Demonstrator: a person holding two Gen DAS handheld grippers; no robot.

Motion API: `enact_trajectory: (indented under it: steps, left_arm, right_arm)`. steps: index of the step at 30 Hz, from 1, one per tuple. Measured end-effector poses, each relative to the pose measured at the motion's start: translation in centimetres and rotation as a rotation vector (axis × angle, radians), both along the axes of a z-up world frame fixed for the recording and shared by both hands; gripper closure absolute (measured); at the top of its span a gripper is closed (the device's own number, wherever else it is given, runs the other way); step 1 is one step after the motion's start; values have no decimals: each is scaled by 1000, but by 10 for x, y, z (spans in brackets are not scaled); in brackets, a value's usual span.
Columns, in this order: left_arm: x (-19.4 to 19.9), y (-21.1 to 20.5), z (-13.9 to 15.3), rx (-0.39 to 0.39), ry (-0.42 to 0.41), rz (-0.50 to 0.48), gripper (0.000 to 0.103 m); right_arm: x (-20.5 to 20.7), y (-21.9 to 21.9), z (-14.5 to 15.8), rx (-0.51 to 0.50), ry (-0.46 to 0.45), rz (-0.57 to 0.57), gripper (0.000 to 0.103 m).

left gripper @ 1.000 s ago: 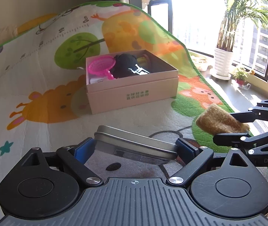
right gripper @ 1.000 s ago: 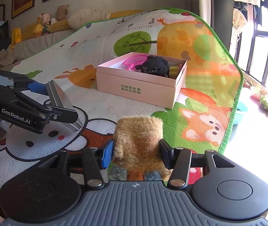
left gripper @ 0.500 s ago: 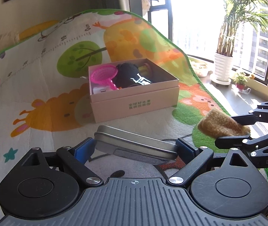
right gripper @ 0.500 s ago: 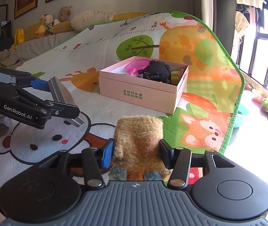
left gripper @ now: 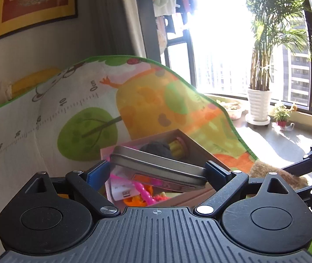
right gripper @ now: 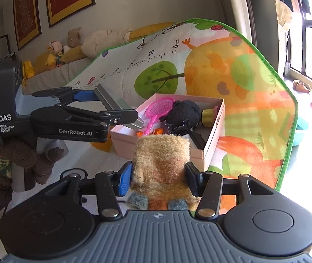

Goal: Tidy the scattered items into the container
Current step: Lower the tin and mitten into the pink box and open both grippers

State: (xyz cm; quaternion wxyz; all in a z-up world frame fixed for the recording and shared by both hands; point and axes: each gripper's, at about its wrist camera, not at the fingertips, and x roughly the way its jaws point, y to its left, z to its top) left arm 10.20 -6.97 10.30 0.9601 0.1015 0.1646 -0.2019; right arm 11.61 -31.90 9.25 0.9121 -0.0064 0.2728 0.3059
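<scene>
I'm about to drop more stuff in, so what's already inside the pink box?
Inside the pink box: a pink toy net, a black plush toy, a yellow item, orange plastic pieces and a dark object. The brown fuzzy toy covers the near part.

Blown-out glare from window (left gripper: 219, 37), fisheye-bent edges, foreground soft

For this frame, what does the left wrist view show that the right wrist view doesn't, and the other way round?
Only the left wrist view shows the potted palm at the window. Only the right wrist view shows the stuffed toys along the wall and the pink net scoop whole. Both show the pink box, the metal tin in the left gripper above it, and the fuzzy brown toy in the right gripper.
</scene>
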Motion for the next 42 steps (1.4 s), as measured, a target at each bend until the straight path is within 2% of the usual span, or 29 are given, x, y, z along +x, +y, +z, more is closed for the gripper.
enact_trajectory:
  steps: [3, 6, 7, 9, 12, 14, 18, 21, 26, 29, 34, 35, 37, 39, 42]
  left_arm:
    - [40, -7, -6, -15, -9, -15, 7]
    - [74, -11, -21, -2, 62, -63, 6]
    - [80, -10, -26, 0, 88, -78, 7]
    - [84, -5, -31, 4, 110, -75, 7]
    - [81, 10, -31, -27, 138, -73, 6]
    - [76, 20, -31, -37, 158, -80, 5]
    - [68, 28, -33, 16, 151, -58, 3]
    - [64, 33, -34, 24, 144, -23, 3]
    - [65, 40, -40, 11, 163, 16, 2]
    - [67, 38, -43, 6, 178, 19, 2]
    - [62, 42, -42, -16, 180, 25, 1]
    - [60, 46, -42, -31, 184, 29, 1]
    - [53, 55, -41, -78, 201, 26, 1]
    - [46, 62, -44, -116, 219, 12, 0]
    - [36, 62, -53, -125, 239, -4, 0]
  right_arm:
    - [43, 10, 19, 17, -54, -31, 52]
    - [87, 23, 26, 29, -53, -76, 51]
    - [100, 27, 25, 30, -43, -86, 50]
    - [127, 36, 19, 29, -2, -95, 38]
    - [150, 43, 9, 12, 29, -123, 35]
    - [157, 41, 4, 19, 40, -138, 33]
    - [160, 33, -7, 5, 46, -176, 31]
    - [158, 23, -15, 4, 68, -212, 31]
    - [155, 24, -37, -121, 70, -253, 31]
    - [161, 33, -54, -153, 123, -242, 31]
    - [162, 46, -62, -205, 109, -211, 31]
    - [162, 43, -57, -183, 112, -193, 31]
    - [161, 26, -42, -64, 124, -180, 29]
    - [163, 8, -30, 52, 143, -209, 20]
    - [173, 0, -30, 147, 229, -207, 19]
